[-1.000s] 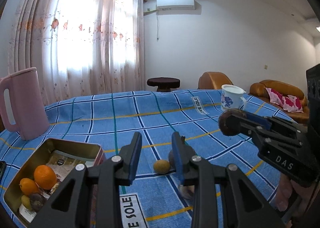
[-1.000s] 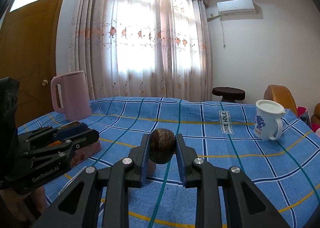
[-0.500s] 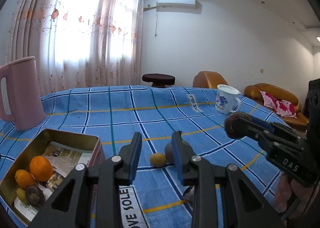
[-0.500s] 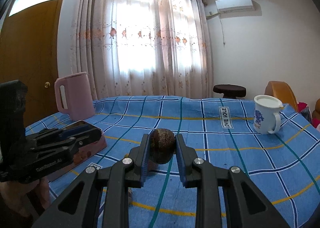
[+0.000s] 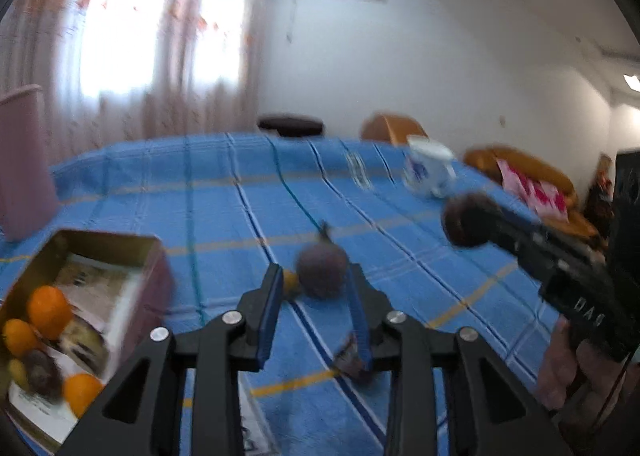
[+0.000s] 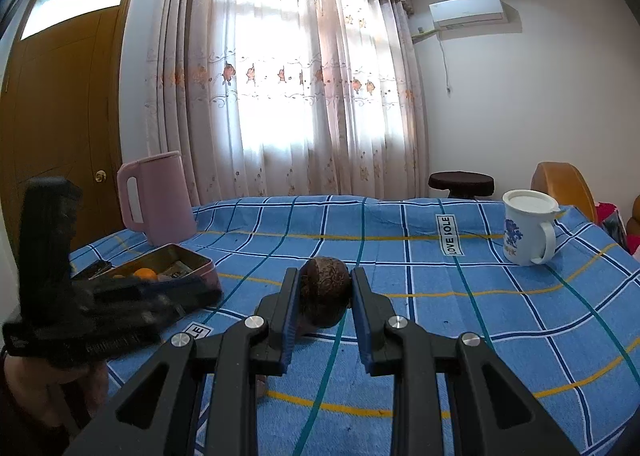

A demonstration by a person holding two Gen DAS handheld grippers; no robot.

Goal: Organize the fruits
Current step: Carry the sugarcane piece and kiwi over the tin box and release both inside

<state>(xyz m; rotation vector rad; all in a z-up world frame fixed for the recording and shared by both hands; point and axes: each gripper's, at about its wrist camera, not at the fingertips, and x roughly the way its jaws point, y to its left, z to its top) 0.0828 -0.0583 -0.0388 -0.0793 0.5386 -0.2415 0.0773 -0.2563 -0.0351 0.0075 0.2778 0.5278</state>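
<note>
Tongs in the left hand, the left gripper (image 5: 316, 288), hang low over a blue checked tablecloth (image 5: 224, 200), jaws opening and clamping nothing; a dark purple fruit (image 5: 322, 270) lies on the cloth just past and between the fingertips, a small yellow fruit (image 5: 291, 283) touching its left side and half hidden behind the left finger. At far left an open tin box (image 5: 154, 256) holds oranges (image 5: 48, 312) and darker fruit, its near end cut off by the frame edge. That whole view is smeared by motion, so the box's contents and the cloth's lettering are hard to make out. Over to the right, the right gripper (image 6: 323, 296) is clamped on a brown, rough-skinned round fruit (image 6: 324, 292) held clear above the cloth; something lying beneath it is mostly hidden by the fingers. A pink jug (image 6: 158, 196) stands behind the tin, a white mug (image 6: 528, 228) at far right. The left gripper's blurred body blocks the tin's near side.
</note>
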